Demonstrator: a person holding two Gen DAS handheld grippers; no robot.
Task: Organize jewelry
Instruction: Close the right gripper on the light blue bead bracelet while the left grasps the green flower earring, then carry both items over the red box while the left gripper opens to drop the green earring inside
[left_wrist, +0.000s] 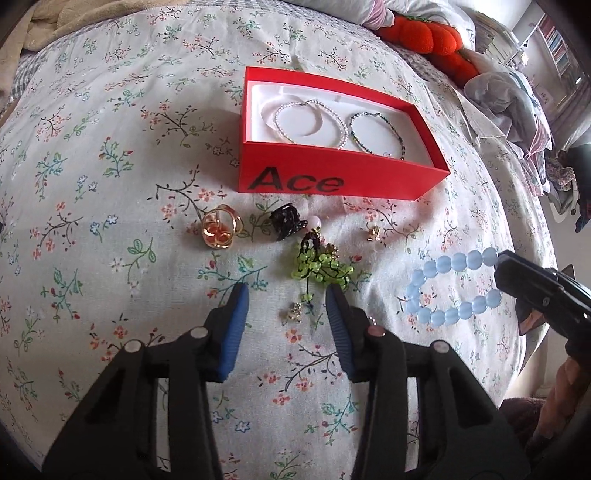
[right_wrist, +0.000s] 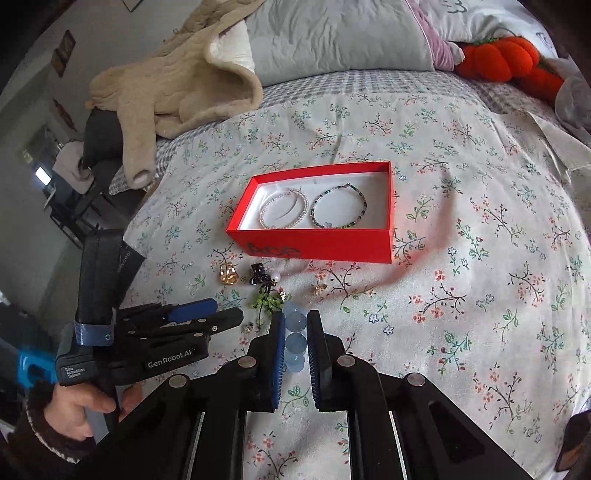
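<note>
With two bracelets (right_wrist: 312, 210) boxed ahead, right gripper (right_wrist: 296, 343) seemingly pinches the blue bead bracelet (left_wrist: 448, 286); left gripper (left_wrist: 286, 295) spread above five loose pieces.

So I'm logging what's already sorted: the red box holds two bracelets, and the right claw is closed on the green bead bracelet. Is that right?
Not quite. The red box does hold two bracelets, but the right claw is closed on the blue bead bracelet, as the right wrist view shows. The green bead bracelet lies loose on the bedspread, in front of the open left claw.
</note>
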